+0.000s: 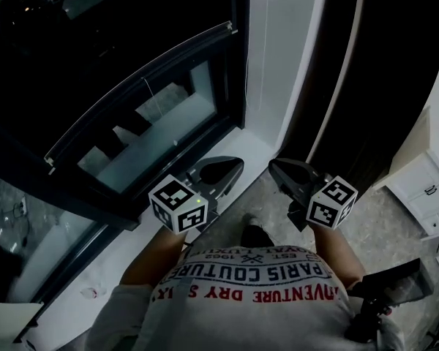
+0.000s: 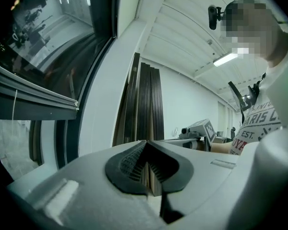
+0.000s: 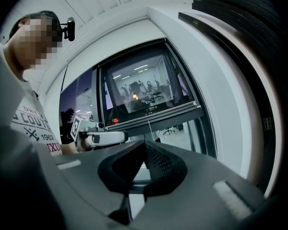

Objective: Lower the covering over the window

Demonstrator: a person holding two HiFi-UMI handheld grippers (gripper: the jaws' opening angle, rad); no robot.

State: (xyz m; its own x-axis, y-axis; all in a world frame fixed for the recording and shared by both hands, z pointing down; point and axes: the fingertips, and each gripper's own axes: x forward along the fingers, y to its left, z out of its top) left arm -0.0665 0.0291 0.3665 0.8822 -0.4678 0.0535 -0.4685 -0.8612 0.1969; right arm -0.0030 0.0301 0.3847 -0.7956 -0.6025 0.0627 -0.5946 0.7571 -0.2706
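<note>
Beside window (image 1: 161,134), shirt (image 1: 256,306) lettering "PARIS COUTURE", perhaps "1962"

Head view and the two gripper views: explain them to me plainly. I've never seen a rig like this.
There is no robot here. A person holds one tool in each hand: the left hand-held gripper and the right hand-held gripper. Each carries a marker cube. The head view comes from a camera on the person's head. It looks down at both tools, the white sill and the window. Each gripper view comes from a camera riding on that tool and looks along its two jaws. In both, the jaws are together with nothing between them, so nothing is held. On the window, the dark covering's bottom bar hangs partway down and a thin cord dangles from it. The glass below it is uncovered.
</note>
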